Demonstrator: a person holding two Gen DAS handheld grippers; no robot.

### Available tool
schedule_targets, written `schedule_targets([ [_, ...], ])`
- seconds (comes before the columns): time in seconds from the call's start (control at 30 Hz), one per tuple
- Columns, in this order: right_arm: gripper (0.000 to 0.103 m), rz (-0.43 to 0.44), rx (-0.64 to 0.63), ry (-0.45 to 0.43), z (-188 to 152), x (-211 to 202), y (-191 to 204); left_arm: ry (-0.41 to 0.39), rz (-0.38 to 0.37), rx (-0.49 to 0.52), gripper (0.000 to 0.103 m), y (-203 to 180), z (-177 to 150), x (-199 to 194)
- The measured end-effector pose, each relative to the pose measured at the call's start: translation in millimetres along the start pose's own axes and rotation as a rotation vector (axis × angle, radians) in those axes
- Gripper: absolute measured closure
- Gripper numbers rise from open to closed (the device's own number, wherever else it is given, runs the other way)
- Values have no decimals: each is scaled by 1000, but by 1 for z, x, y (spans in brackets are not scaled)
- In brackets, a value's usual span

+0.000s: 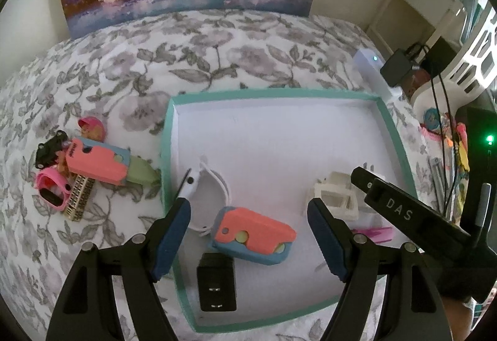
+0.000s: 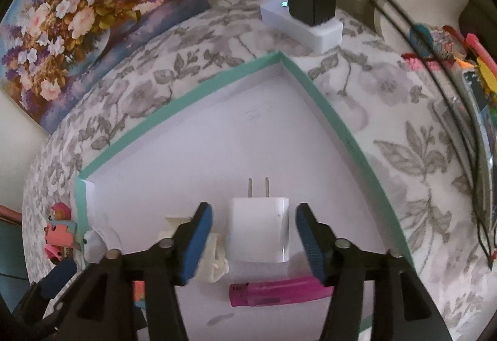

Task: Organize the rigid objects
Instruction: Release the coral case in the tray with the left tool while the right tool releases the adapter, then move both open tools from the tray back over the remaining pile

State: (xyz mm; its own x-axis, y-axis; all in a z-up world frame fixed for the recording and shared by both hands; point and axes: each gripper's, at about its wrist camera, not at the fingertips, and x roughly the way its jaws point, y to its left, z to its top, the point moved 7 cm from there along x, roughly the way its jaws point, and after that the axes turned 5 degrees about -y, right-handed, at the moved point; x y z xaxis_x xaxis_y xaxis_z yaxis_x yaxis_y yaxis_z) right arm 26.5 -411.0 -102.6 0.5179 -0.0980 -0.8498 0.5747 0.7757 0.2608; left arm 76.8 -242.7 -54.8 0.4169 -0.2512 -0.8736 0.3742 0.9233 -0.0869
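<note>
Teal-rimmed tray [image 1: 167, 154] half filled; pile of toys [image 1: 77, 167] waits on bedspread beyond its left edge. Your right gripper [image 2: 254, 240] hangs spread around white charger [image 2: 257, 229], untouching; left gripper [image 1: 248, 243] spread over coral toy [image 1: 251, 237]. Likely next: fetch from pile.

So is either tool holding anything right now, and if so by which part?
Nothing is held. The left tool hangs open above the coral and blue plastic toy; the right tool is open either side of the white plug-in charger cube, not gripping it.
</note>
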Motion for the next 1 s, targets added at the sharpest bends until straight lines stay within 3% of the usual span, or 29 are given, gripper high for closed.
schedule_targets([
  [0.33, 23, -3, -17, -35, 5, -13, 8, -33, 53, -69, 22, 31, 12, -11],
  [0.43, 18, -5, -37, -28, 2, -11, 13, -38, 72, -102, 11, 45, 14, -11],
  [0.53, 15, -3, -60, -26, 1, -10, 19, -41, 83, -141, 11, 59, 15, -12],
  [0.7, 1, 0, -87, -41, 1, -13, 27, -49, 106, -196, 11, 78, 14, -14],
  [0.8, 0, 1, -105, -51, 1, -15, 31, -54, 129, -216, 9, 87, 14, -14],
  [0.83, 0, -1, -112, -56, 1, -16, 32, -54, 137, -218, 2, 89, 14, -13],
  [1.0, 0, -6, -146, -90, 4, -21, 40, -54, 152, -248, 2, 101, 12, -13],
])
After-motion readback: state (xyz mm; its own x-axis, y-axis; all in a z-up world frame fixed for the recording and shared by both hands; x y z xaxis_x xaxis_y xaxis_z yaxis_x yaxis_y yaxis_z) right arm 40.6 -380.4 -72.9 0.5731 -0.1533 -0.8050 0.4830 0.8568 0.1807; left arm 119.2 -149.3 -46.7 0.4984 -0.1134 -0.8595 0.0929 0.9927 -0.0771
